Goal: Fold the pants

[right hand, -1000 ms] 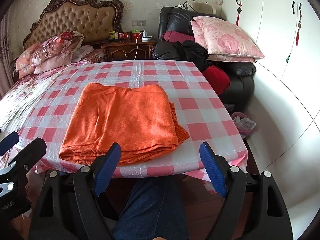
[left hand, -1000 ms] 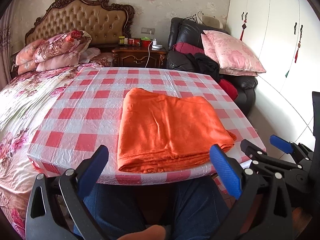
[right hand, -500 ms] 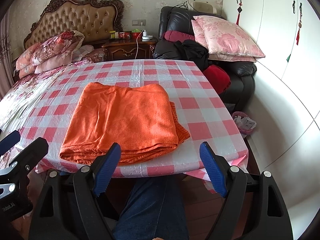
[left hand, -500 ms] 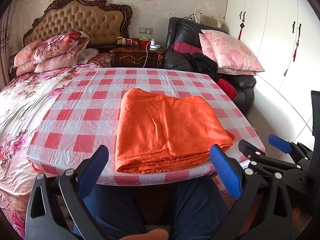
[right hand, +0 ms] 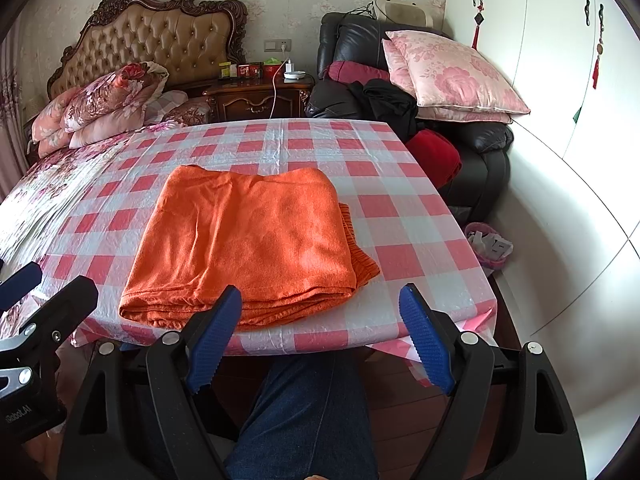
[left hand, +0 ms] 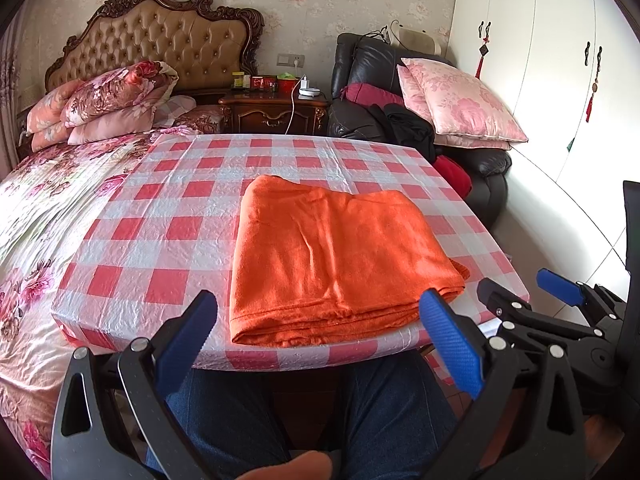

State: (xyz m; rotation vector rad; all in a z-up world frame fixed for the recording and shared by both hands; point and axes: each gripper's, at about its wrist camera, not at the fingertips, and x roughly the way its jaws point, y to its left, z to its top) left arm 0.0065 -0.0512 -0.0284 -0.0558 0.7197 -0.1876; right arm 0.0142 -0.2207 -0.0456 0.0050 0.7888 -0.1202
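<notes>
Little has changed over the last second: the pants (left hand: 336, 256) stay folded in a flat stack at the table's (left hand: 132, 276) near edge. Both grippers, left (left hand: 320, 340) and right (right hand: 320, 328), remain spread and empty, held back. Folding looks done.

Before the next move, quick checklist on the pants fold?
1. Left gripper open and empty: ok, jaws wide apart, nothing between them.
2. Right gripper open and empty: ok, jaws wide, short of the table's near edge.
3. Pants folded flat on the table: ok, a compact stack, near edge close to the table edge.
4. Edges aligned: not ok, a lower layer sticks out on the right side of the stack.
5. Nothing else on the checked cloth around the pants: ok.
6. Layers underneath smooth: cannot tell, the top layer hides them.
</notes>
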